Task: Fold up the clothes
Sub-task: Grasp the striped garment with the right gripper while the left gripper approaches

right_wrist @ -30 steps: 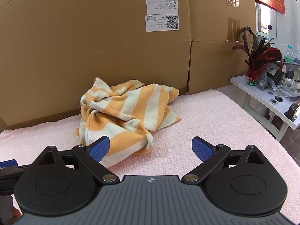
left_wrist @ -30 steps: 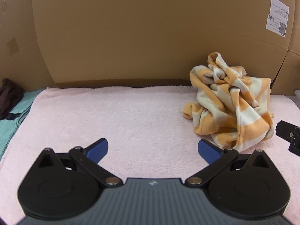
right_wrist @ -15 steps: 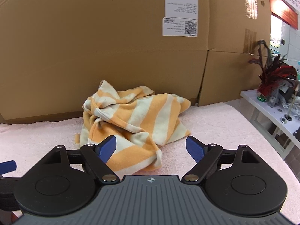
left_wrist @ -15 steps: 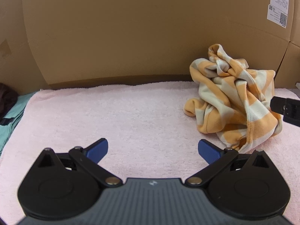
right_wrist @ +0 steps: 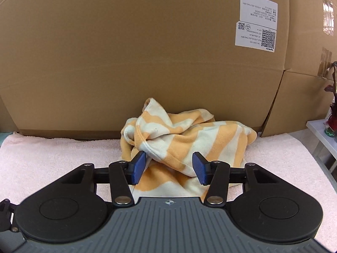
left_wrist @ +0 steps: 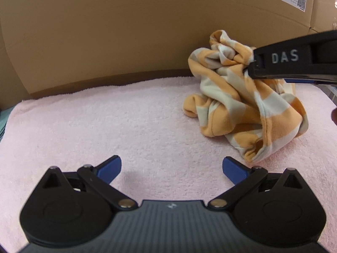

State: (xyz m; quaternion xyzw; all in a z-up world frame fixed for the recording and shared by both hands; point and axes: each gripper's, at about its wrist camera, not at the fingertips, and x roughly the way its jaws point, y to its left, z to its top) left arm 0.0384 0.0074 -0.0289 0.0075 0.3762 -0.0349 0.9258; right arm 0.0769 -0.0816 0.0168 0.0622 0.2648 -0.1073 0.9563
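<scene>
Reaching for the Crumpled Shirt

Against the cardboard wall (right_wrist: 147, 52), the striped shirt (right_wrist: 185, 139) lay bunched on the pink towel (left_wrist: 126, 116) covering the bench. Our right tongs (right_wrist: 169, 165) had just been closing, half-narrowed around a fold but not yet pinching it. Our left tongs (left_wrist: 171, 168) stood wide and empty. We judged a bite into bunched layers could lift the whole heap as a tangle.

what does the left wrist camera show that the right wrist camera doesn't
Only the left wrist view: the left gripper, wide open over bare towel, and the right gripper from the side, reaching into the top of the shirt.
Only the right wrist view: the right gripper head on, its jaws just closing around a fold but not yet pinching it, plus a white shelf at the right edge.
Both: the crumpled orange and cream shirt, the pink towel, the cardboard wall with its white label.
</scene>
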